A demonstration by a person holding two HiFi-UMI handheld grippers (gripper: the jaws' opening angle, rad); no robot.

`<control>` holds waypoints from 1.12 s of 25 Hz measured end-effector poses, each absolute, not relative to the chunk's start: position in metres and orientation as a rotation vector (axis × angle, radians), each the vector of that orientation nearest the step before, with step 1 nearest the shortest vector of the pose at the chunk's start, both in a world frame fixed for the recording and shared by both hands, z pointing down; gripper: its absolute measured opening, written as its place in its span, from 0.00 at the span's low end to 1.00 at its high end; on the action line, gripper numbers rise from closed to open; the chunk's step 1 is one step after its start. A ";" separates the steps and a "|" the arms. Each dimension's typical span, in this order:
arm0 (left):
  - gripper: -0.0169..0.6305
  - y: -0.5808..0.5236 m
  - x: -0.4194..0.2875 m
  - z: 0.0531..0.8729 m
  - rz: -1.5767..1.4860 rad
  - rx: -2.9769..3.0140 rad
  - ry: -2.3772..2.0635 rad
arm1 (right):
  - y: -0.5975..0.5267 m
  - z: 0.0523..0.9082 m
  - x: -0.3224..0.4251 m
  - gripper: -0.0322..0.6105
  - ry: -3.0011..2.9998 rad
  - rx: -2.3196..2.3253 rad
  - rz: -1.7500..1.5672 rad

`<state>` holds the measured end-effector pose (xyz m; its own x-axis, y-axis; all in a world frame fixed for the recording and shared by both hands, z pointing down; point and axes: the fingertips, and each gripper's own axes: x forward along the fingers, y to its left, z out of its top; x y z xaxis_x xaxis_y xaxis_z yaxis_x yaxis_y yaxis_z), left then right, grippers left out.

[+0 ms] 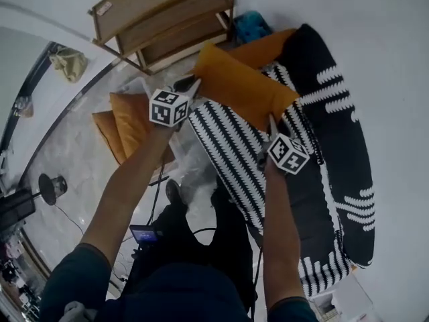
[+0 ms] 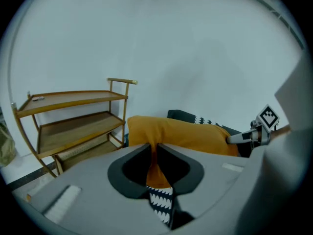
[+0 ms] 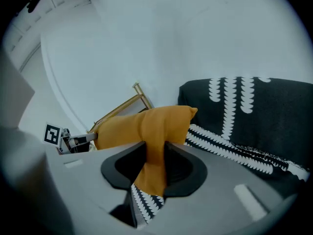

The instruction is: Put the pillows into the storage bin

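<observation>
Orange pillow (image 1: 244, 86), long axis spanning left gripper (image 2: 155, 153) to right gripper (image 3: 155, 155) (each clamped tight on a near corner), above striped sofa (image 1: 228, 153).

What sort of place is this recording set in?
Probably a home living room, or a staged one: a black-and-white patterned sofa, a three-tier wooden shelf rack against a white wall, and a mustard-orange fabric pillow held up.
</observation>
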<state>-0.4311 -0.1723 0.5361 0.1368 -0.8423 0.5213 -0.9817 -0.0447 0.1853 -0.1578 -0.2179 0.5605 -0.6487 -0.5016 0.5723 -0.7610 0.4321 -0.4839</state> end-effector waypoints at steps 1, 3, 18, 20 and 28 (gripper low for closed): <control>0.09 -0.159 -0.447 0.531 0.361 1.907 -1.769 | -0.212 0.554 -0.174 0.24 -2.358 1.055 1.037; 0.09 -0.131 -0.478 0.522 0.342 1.865 -1.809 | -0.198 0.543 -0.208 0.24 -2.377 1.000 1.018; 0.09 0.099 -0.658 0.509 0.149 1.479 -2.075 | -0.085 0.531 -0.446 0.24 -2.386 0.650 0.840; 0.09 0.133 -0.671 0.513 0.105 1.413 -2.101 | -0.070 0.534 -0.475 0.24 -2.380 0.607 0.789; 0.08 0.246 -0.693 0.537 -0.106 1.162 -2.131 | -0.011 0.546 -0.582 0.23 -2.361 0.381 0.466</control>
<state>-0.6934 0.2463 0.5373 -0.3550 -0.7658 0.5362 -0.7086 0.5945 0.3800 -0.5820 -0.0109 0.5455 -0.7186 -0.1431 0.6805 -0.3907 0.8926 -0.2249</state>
